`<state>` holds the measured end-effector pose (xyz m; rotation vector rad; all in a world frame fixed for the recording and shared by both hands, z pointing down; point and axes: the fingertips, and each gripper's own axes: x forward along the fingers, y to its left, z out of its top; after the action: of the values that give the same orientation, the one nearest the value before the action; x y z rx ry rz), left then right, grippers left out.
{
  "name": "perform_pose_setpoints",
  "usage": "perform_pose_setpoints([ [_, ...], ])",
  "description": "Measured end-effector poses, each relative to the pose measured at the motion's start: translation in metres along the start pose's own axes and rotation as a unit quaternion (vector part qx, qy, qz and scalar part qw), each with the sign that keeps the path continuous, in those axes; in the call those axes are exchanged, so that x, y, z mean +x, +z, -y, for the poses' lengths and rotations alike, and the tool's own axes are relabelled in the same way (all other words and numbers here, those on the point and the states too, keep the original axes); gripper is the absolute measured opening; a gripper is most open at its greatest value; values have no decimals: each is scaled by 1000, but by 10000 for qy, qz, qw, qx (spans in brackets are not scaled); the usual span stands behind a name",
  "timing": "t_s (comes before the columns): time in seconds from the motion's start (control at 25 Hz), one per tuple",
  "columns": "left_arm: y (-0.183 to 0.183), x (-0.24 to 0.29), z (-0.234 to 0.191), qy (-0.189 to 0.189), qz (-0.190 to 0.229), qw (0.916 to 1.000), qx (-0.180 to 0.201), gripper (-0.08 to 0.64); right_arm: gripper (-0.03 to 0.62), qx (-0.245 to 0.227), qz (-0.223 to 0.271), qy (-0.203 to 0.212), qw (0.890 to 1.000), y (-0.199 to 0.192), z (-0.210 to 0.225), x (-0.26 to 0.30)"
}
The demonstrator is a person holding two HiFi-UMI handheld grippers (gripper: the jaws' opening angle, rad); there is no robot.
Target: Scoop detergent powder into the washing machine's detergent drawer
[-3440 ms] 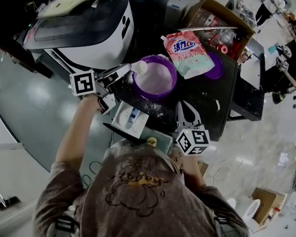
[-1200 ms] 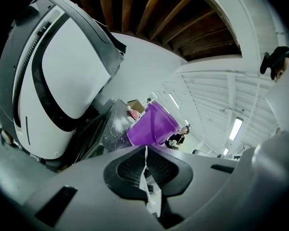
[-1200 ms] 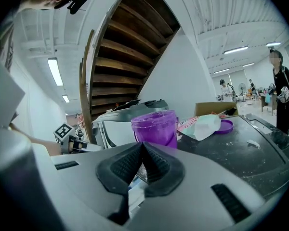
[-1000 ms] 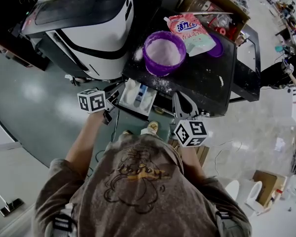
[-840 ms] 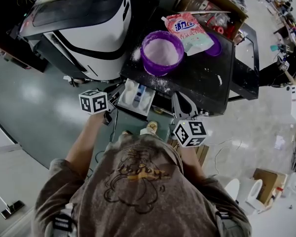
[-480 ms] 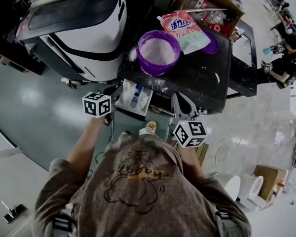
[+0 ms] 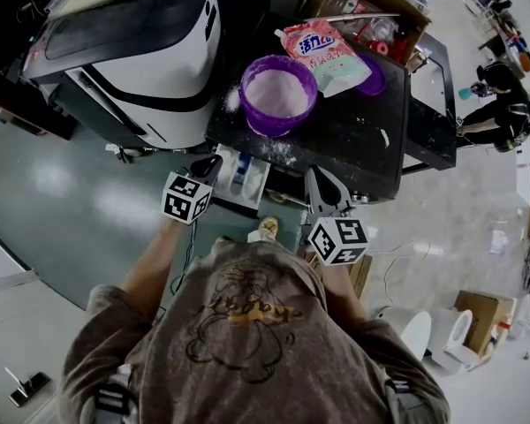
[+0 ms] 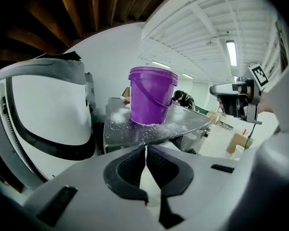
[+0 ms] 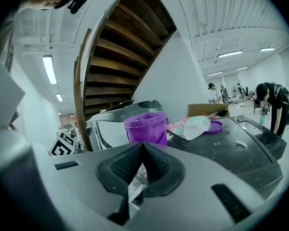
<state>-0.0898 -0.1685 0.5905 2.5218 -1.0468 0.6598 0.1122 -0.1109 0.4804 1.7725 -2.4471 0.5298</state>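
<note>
Nearest, the left gripper (image 7: 209, 166) and the right gripper (image 7: 322, 191) are held low before the table (image 7: 353, 148). The jaws of each are pressed together, with nothing between them. Just beyond the left gripper, the white detergent drawer (image 7: 240, 177) stands open below the table's front edge. It is judged to be light, stiff plastic that slides easily, best taken at its front lip. Farther back on the table stands the purple bucket (image 7: 278, 94), filled with white powder, with grains scattered around it. The powder is judged loose and easily spilled, so it should be carried level. No scoop can be made out. Behind the bucket lie a detergent bag (image 7: 325, 53) and a purple lid (image 7: 377, 74).
</note>
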Motion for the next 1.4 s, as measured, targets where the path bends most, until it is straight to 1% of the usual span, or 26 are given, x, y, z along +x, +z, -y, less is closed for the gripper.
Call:
perform_pose_setpoints([
  [0.16, -5, 6, 7, 33, -94, 9981, 605, 23, 2, 8, 6, -39, 10000, -1, 0, -2],
  [0.28, -8, 6, 10, 152, -161, 9926, 1195, 23, 2, 25, -2, -66, 10000, -3, 0, -5],
  [0.44, -12, 8, 19, 246, -211, 9762, 2143, 23, 2, 43, -4, -104, 9999, -5, -1, -8],
  [0.48, -13, 9, 21, 249, -231, 9727, 2297, 23, 2, 47, -4, -110, 9999, -6, -1, -9],
  [0.64, -15, 7, 26, 283, -199, 9618, 2716, 23, 2, 67, -12, -144, 9999, -9, -3, -13],
  [0.8, -14, 6, 34, 247, -138, 9459, 3232, 23, 2, 67, -15, -178, 9998, -11, -7, -17],
  [0.88, -15, 5, 39, 212, -120, 9338, 3571, 23, 2, 61, -30, -194, 9998, -13, -10, -20],
  [1.0, -18, 5, 46, 170, -103, 9054, 4241, 23, 2, 61, -60, -244, 9997, -17, -12, -24],
  [1.12, -19, 5, 52, 149, -99, 8777, 4789, 23, 2, 55, -71, -294, 9995, -19, -14, -29],
  [1.2, -20, 3, 53, 187, -94, 8608, 5085, 23, 2, 41, -71, -318, 9995, -20, -17, -31],
  [1.32, -23, 1, 53, 234, -65, 8387, 5440, 23, 2, 21, -73, -348, 9994, -21, -22, -35],
  [1.4, -26, -1, 53, 226, -51, 8219, 5691, 23, 2, 11, -75, -372, 9993, -23, -26, -38],
])
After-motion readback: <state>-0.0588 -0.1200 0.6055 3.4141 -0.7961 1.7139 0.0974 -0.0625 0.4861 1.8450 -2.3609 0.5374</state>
